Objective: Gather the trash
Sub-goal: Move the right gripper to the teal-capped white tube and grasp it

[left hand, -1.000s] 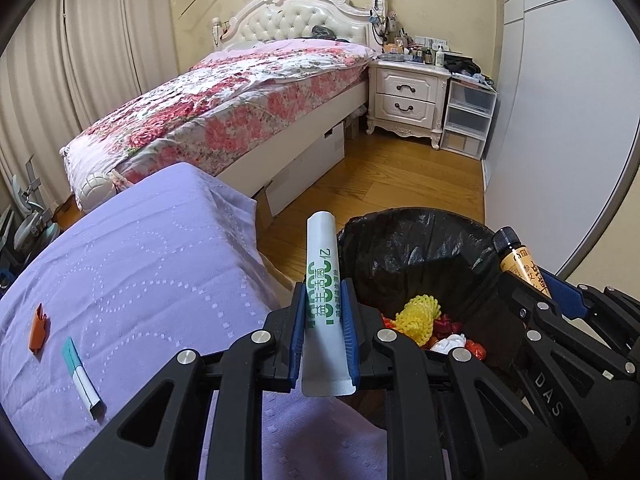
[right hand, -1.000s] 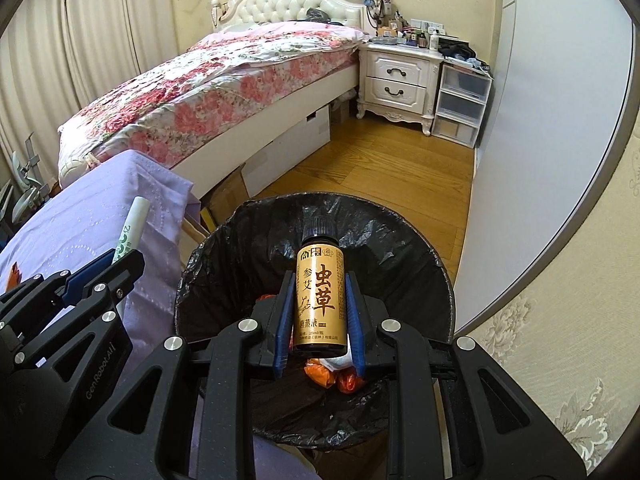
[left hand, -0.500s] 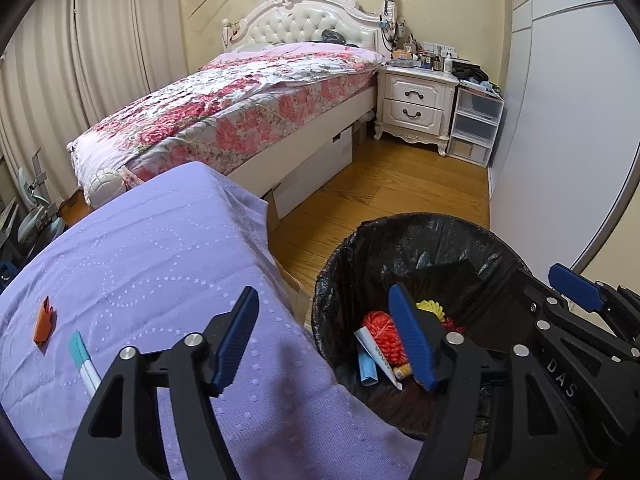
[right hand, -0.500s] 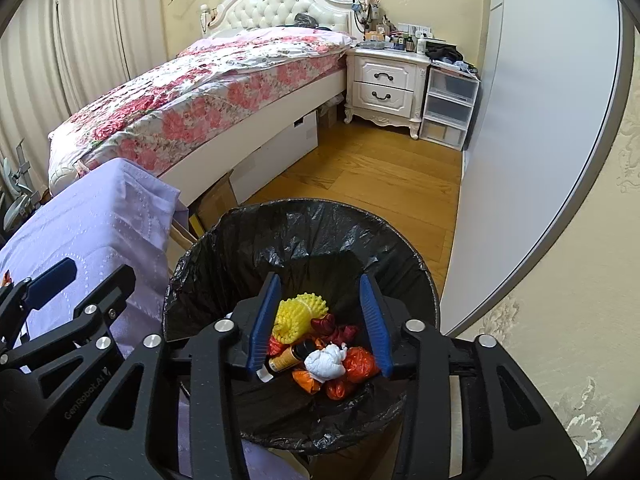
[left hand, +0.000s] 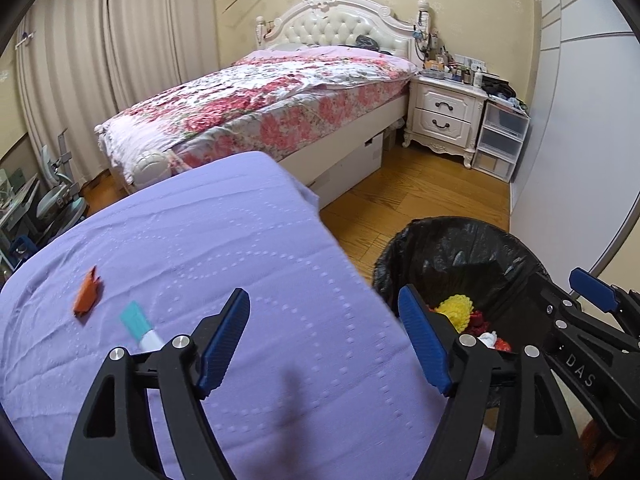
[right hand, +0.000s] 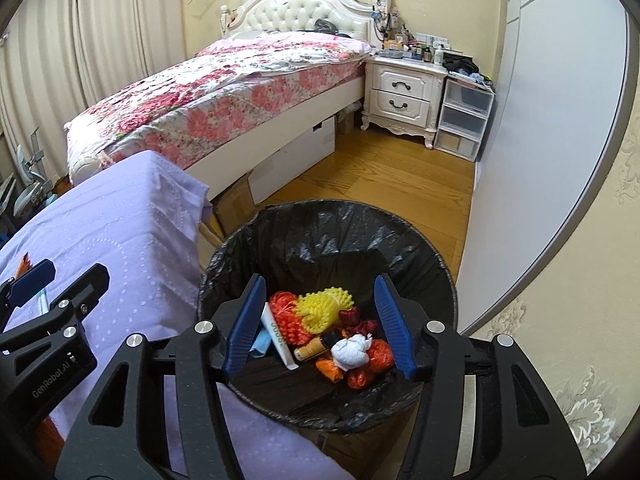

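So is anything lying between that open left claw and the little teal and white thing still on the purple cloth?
Nothing visible is. The left gripper is open and empty over the purple cloth, and the teal and white item lies just beside its left finger, with only bare cloth between. The orange scrap sits farther off, out of the path.

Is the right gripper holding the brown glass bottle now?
No, the right gripper is open and empty, and the brown glass bottle lies inside the black-lined trash bin.
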A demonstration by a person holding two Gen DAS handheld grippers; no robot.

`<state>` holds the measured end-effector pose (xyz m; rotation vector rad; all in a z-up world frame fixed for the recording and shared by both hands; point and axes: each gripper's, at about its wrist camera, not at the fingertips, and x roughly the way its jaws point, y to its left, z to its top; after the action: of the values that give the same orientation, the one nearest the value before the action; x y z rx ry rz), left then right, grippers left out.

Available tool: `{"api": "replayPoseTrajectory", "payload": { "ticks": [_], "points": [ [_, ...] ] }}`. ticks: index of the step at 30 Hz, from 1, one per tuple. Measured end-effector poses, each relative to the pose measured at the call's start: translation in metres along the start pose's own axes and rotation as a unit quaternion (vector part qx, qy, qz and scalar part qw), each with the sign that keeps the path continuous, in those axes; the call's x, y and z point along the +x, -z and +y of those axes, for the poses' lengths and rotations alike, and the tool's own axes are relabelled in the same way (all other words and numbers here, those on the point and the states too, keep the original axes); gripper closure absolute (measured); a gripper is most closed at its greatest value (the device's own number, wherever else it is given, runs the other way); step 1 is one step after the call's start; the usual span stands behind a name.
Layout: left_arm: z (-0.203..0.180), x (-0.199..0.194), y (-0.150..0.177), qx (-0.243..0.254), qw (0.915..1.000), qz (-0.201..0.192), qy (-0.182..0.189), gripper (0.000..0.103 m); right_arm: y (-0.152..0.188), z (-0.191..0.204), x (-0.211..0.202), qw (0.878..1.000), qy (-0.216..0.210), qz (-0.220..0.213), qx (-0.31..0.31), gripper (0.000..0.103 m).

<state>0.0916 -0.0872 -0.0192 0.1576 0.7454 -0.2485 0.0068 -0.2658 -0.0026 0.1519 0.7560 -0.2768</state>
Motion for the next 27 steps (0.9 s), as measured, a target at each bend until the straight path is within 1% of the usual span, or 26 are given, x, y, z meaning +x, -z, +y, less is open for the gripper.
{"api": "replayPoseTrajectory", "payload": {
  "ticks": [3, 5, 11, 18, 27],
  "points": [
    [0.018, -0.008, 0.008, -0.011, 0.9998, 0.0, -0.014, 0.027, 0.004, 0.013, -0.005, 1.0, -0.015, 0.001, -0.01, 0.043],
    [0.033, -0.013, 0.014, -0.022, 0.9995, 0.004, -0.02, 0.027, 0.007, 0.024, -0.008, 1.0, -0.022, 0.003, -0.02, 0.043],
    [0.079, -0.025, 0.035, -0.053, 0.997, 0.016, -0.054, 0.027, 0.016, 0.064, -0.013, 0.997, -0.056, 0.01, -0.055, 0.043],
    [0.132, -0.039, 0.058, -0.089, 0.9908, 0.026, -0.099, 0.027, 0.022, 0.116, -0.02, 0.99, -0.097, 0.014, -0.102, 0.043],
    [0.19, -0.055, 0.086, -0.131, 0.9804, 0.038, -0.143, 0.027, 0.03, 0.185, -0.026, 0.976, -0.146, 0.023, -0.16, 0.043]
  ]
}}
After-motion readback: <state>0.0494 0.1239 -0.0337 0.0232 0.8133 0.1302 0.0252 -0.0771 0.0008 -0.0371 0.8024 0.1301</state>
